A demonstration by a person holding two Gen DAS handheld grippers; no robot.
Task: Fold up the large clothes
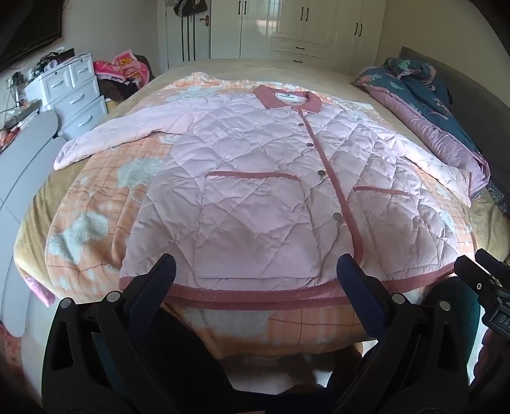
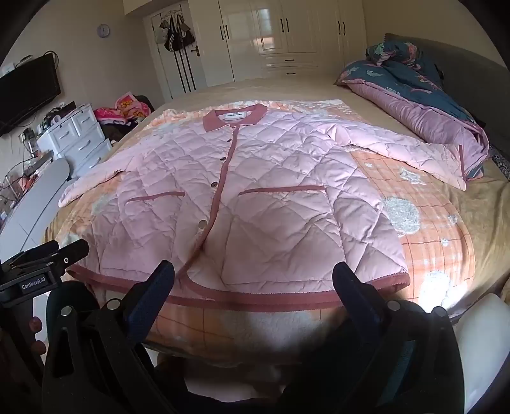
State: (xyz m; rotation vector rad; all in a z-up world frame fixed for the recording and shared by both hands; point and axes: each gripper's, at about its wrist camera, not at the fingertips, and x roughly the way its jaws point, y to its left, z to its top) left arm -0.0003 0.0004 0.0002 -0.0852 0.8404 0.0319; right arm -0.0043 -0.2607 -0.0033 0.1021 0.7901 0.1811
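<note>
Pink quilted jacket point(image 1: 255, 191) spread flat, buttoned, on bed point(image 1: 204, 70), collar at 12 o'clock. Left gripper point(image 1: 255, 270) and right gripper point(image 2: 253, 274) spread wide at 6 o'clock, pinching nothing.

**Two wrist views, side by side at the foot of the bed**

The left wrist camera looks forward and down between its wide-spread left gripper point(image 1: 255, 270), close above the hem of the pink jacket point(image 1: 261, 178), facing up the bed point(image 1: 38, 216) toward the wardrobe point(image 1: 306, 28). The right wrist camera sits just beside it, same tilt, same heading, over the right gripper point(image 2: 255, 280). Each catches the other's body at its inner edge. Both share the whole jacket, the dark quilt point(image 2: 411, 79) at right, the white drawers point(image 2: 76, 137) at left and the wardrobe beyond.
</note>
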